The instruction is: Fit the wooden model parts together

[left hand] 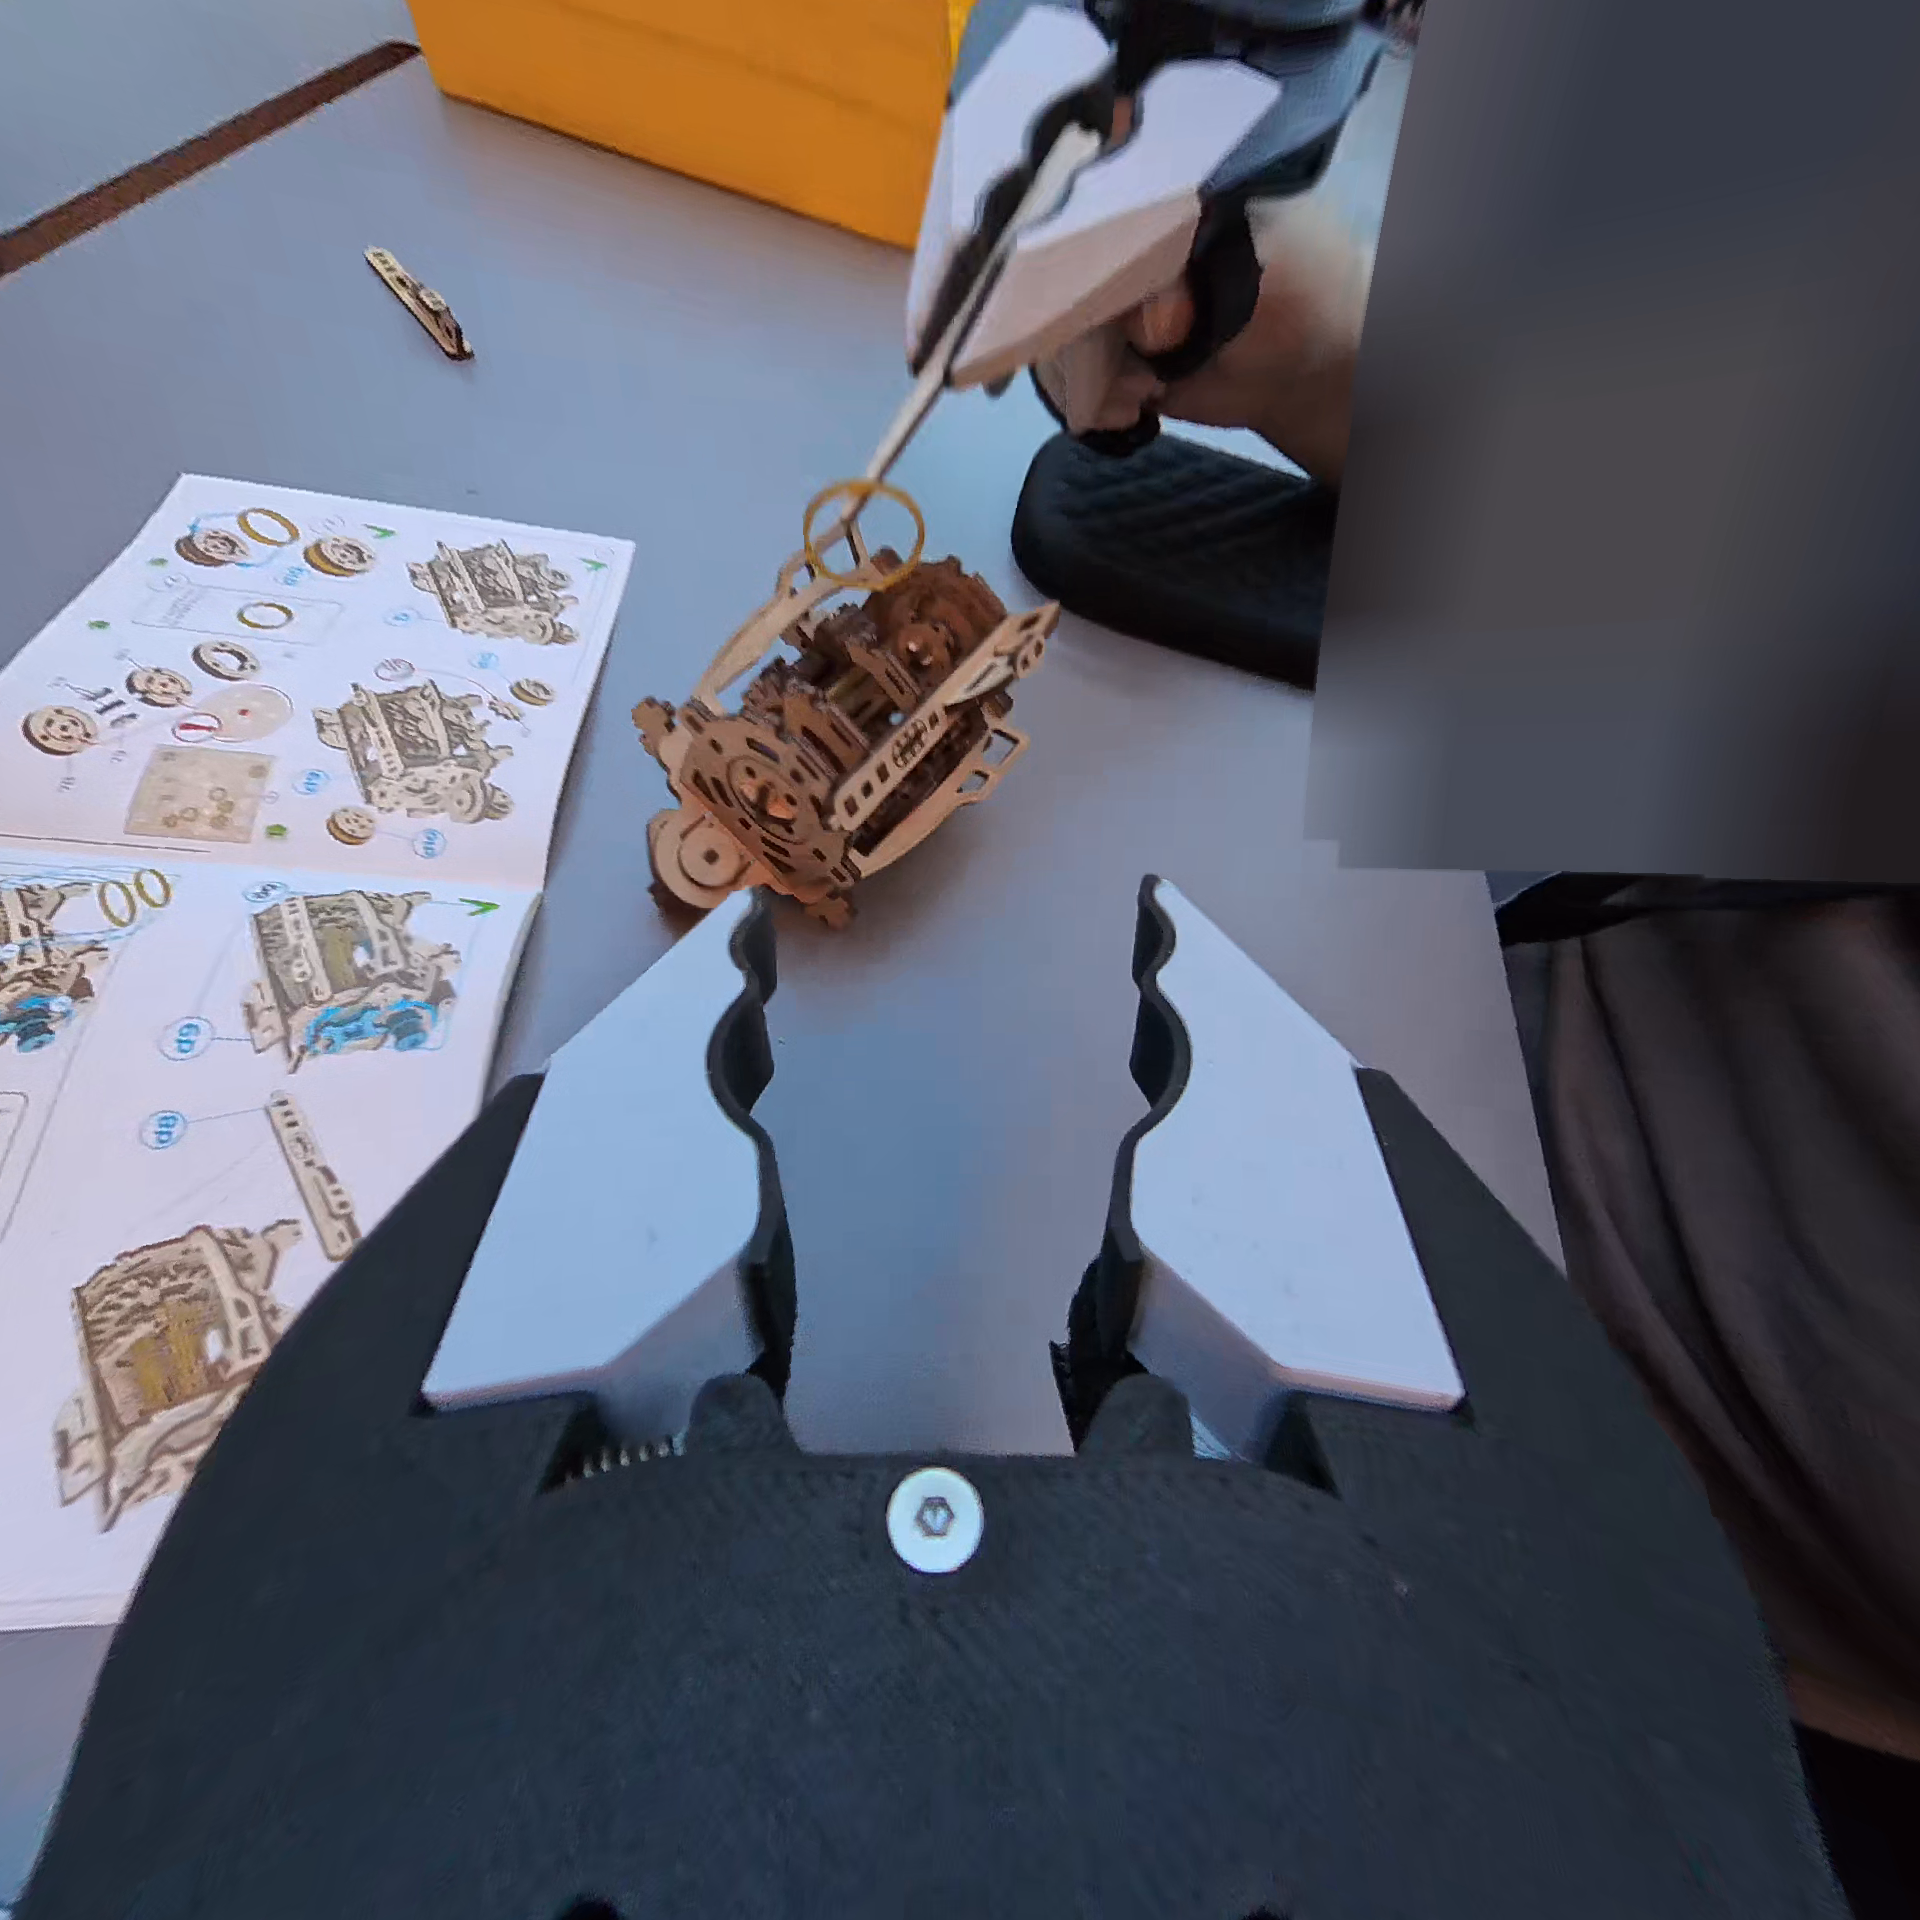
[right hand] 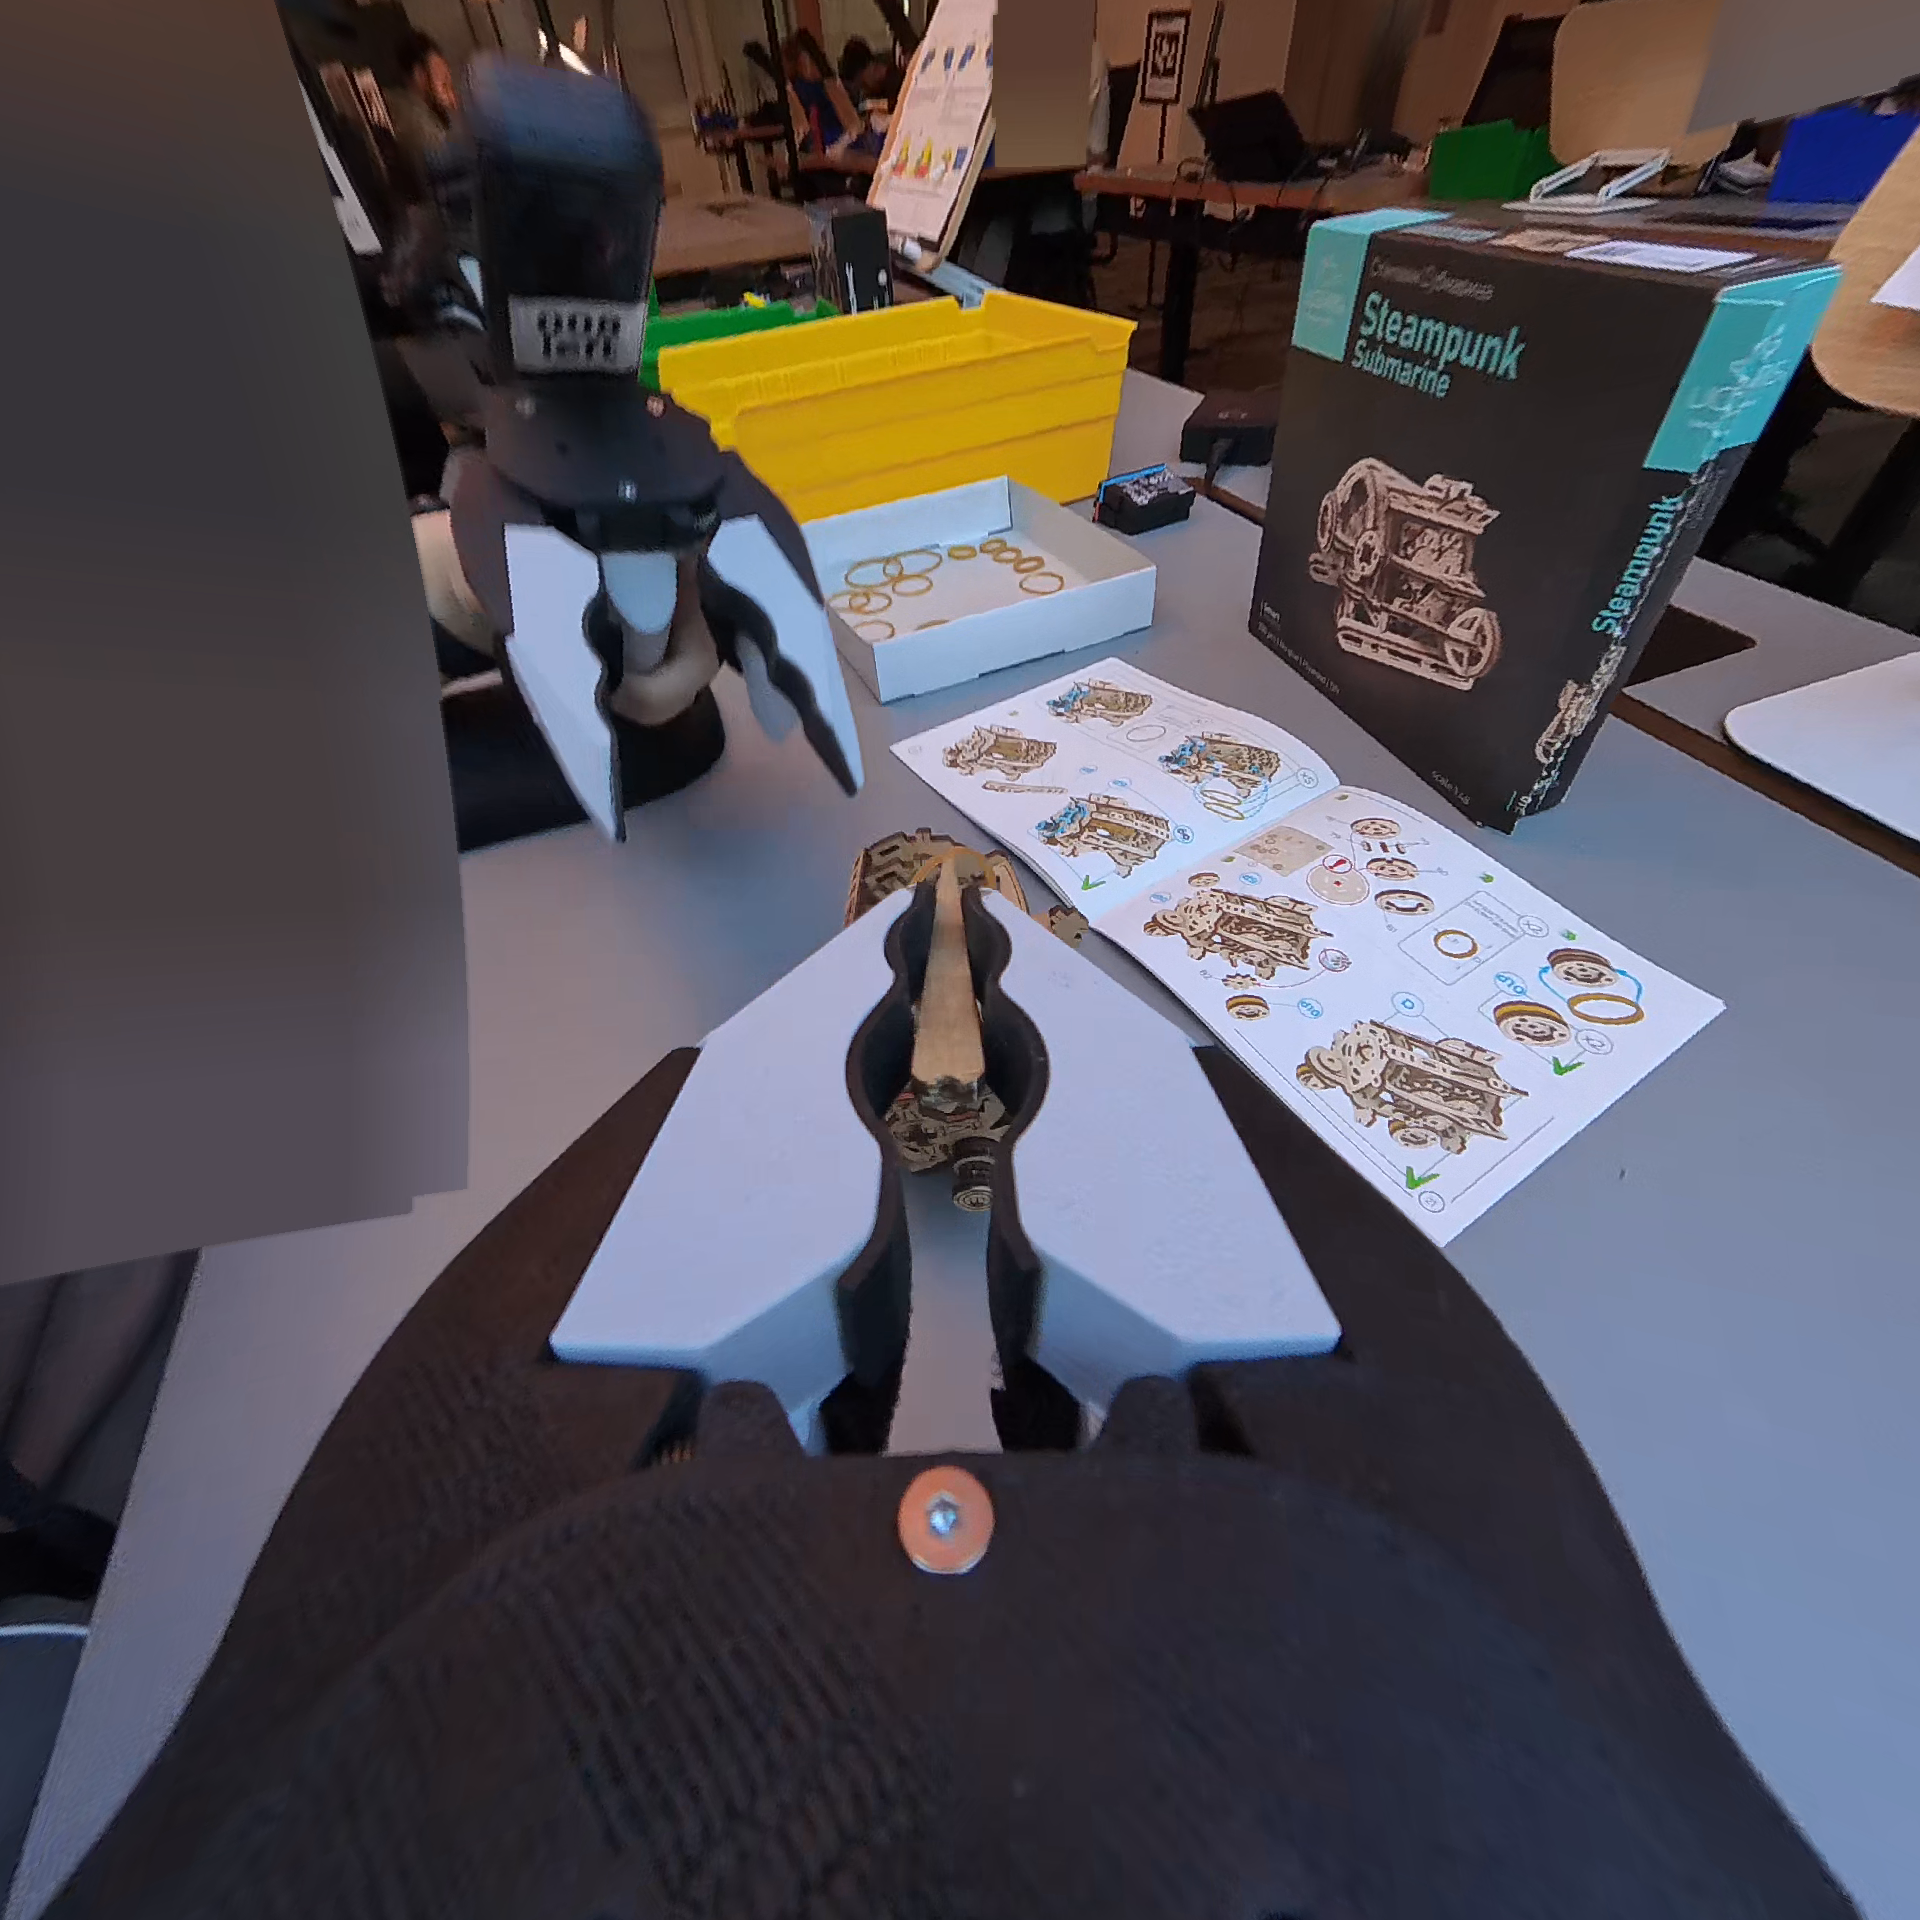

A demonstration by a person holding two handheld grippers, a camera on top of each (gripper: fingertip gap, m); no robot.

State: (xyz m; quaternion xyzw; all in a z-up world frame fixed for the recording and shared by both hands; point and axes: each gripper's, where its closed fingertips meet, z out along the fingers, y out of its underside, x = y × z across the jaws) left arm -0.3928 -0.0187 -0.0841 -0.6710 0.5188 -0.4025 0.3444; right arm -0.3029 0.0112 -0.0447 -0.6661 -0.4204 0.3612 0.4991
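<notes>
The wooden model (left hand: 831, 748) lies on the grey table (left hand: 644, 416), just beyond my left gripper (left hand: 951, 899). That gripper is open with nothing between its pads; its left fingertip (left hand: 750, 914) is near the model's wheel. It also shows in the right wrist view (right hand: 732, 800), open above the table. My right gripper (right hand: 943, 894) is shut on a thin wooden stick (right hand: 945, 997). It also shows in the left wrist view (left hand: 940, 343), above the model. The stick's tip carries a yellow rubber band (left hand: 862, 530) just over the model's top (right hand: 883, 862).
An open instruction booklet (left hand: 291, 727) lies left of the model. A loose wooden strip (left hand: 421, 303) lies farther back. A yellow bin (right hand: 904, 395), a white tray of rubber bands (right hand: 977, 613) and the kit's box (right hand: 1507, 499) stand behind. A black stand (left hand: 1174, 540) is beside the model. The tips of one gripper are about 11 cm away from the tips of the other.
</notes>
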